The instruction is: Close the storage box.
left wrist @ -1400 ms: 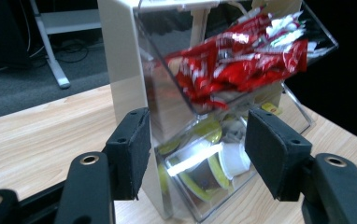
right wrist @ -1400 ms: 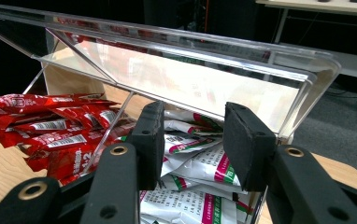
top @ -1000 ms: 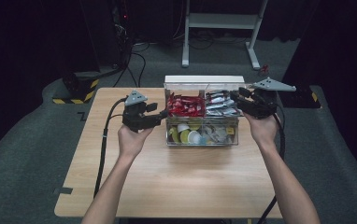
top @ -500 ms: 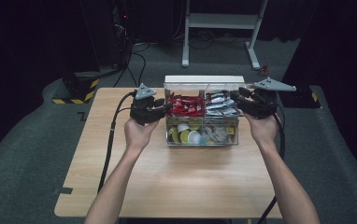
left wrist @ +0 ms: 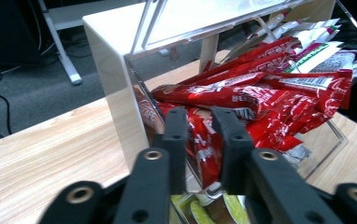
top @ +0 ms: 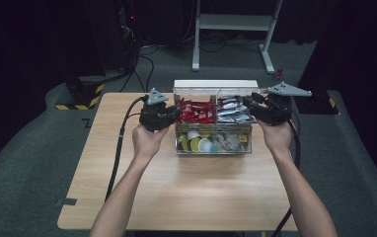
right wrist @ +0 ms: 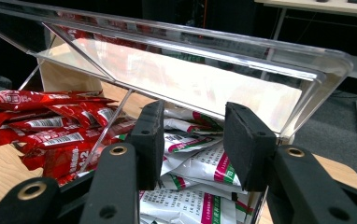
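Note:
A clear acrylic box stands at the table's far middle with its lid raised. Red sachets fill its upper left bin and white sachets the upper right. Small round capsules lie in the lower tier. My left gripper is at the box's left wall. Its jaws have just been closing and now pinch that wall, red sachets showing behind it. My right gripper holds the top of the right wall, jaws astride it above the white sachets.
The wooden table has bare room in front of the box and on both sides. Cables trail from both grippers off the table edges. A white desk frame stands on the dark floor beyond.
My left gripper has moved right and up to the box's left wall, and its jaws have drawn together around it. The right gripper and the box have kept still.

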`<state>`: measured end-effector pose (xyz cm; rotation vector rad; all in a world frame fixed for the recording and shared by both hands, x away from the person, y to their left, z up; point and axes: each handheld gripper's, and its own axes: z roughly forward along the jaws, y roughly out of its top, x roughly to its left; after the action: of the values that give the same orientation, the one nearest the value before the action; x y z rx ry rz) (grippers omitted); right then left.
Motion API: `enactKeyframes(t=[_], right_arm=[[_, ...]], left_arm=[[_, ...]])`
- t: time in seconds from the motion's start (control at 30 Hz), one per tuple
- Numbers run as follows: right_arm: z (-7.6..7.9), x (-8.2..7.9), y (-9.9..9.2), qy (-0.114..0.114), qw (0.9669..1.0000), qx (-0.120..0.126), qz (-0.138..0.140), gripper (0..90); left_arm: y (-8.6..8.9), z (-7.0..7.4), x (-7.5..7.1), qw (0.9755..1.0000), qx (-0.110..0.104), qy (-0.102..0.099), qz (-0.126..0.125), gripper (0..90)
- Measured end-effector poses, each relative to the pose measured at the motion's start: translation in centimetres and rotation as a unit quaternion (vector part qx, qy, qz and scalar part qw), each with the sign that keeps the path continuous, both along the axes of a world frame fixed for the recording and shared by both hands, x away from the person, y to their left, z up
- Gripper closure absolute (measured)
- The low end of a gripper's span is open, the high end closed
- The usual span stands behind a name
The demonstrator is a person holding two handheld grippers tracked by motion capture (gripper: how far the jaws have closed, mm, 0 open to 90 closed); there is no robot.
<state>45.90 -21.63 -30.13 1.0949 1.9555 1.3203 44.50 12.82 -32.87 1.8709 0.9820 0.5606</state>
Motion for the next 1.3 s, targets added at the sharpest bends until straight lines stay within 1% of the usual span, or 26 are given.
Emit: enactKeyframes(t=[0.1,0.23,0.3,0.4,0.43,0.5,0.6,0.63,0.7,0.8,0.83,0.93,0.97,1.0,1.1,1.2,1.3], right_arm=[[0.0,0.0,0.0,0.001,1.0,0.0,0.0,58.4],[0.0,0.0,0.0,0.0,1.0,0.0,0.0,58.3],[0.0,0.0,0.0,0.001,1.0,0.0,0.0,58.3],[0.0,0.0,0.0,0.0,1.0,0.001,0.001,58.3],[0.0,0.0,-0.1,0.001,1.0,0.001,0.002,58.3],[0.0,0.0,-0.1,0.001,1.0,0.001,0.002,58.3],[-0.1,-0.1,0.0,-0.002,1.0,0.003,0.001,58.0],[-0.1,-0.1,0.0,-0.002,1.0,0.003,0.001,58.0],[-0.2,-0.1,0.0,-0.003,1.0,0.003,0.0,57.6],[-0.2,-0.1,0.0,-0.004,1.0,0.004,0.0,57.5],[-0.2,0.0,0.1,-0.002,1.0,0.003,0.0,57.4],[-0.3,0.0,0.1,-0.002,1.0,0.002,0.0,57.1],[-0.3,0.0,0.1,-0.002,1.0,0.002,-0.001,57.2],[-0.3,0.0,0.1,-0.002,1.0,0.002,-0.001,57.2],[-0.2,0.0,0.1,0.0,1.0,0.002,-0.001,57.1],[-0.3,0.0,0.1,-0.002,1.0,0.003,-0.001,57.2],[-0.2,0.0,0.1,0.0,1.0,0.002,0.0,57.1]], left_arm=[[0.0,0.1,0.0,1.0,0.005,-0.001,-0.001,83.8],[0.2,0.2,-0.2,1.0,0.0,-0.002,-0.005,85.0],[0.4,0.4,-0.3,0.9999,0.0,-0.008,-0.007,85.5],[0.6,0.6,-0.5,0.9998,-0.011,-0.01,-0.01,85.8],[0.9,0.8,-0.7,0.9997,-0.02,-0.011,-0.012,86.0],[1.1,0.9,-0.8,0.9996,-0.022,-0.013,-0.014,86.1],[1.5,1.1,-1.3,0.9989,-0.038,-0.018,-0.022,86.2],[1.5,1.1,-1.3,0.9989,-0.038,-0.018,-0.022,86.3],[1.9,1.3,-1.8,0.9985,-0.044,-0.025,-0.023,86.2],[2.1,1.4,-2.0,0.9982,-0.047,-0.027,-0.024,86.2],[2.4,1.5,-2.3,0.9977,-0.055,-0.027,-0.028,86.2],[2.8,1.7,-2.6,0.9973,-0.059,-0.032,-0.03,86.3],[3.1,1.8,-2.8,0.9967,-0.066,-0.034,-0.032,86.3],[3.1,1.8,-2.8,0.9967,-0.066,-0.034,-0.032,86.3],[3.7,1.9,-3.2,0.9958,-0.078,-0.034,-0.034,86.3],[4.1,2.0,-3.5,0.9952,-0.085,-0.032,-0.035,86.5],[4.4,2.0,-4.0,0.995,-0.086,-0.036,-0.037,86.5]])
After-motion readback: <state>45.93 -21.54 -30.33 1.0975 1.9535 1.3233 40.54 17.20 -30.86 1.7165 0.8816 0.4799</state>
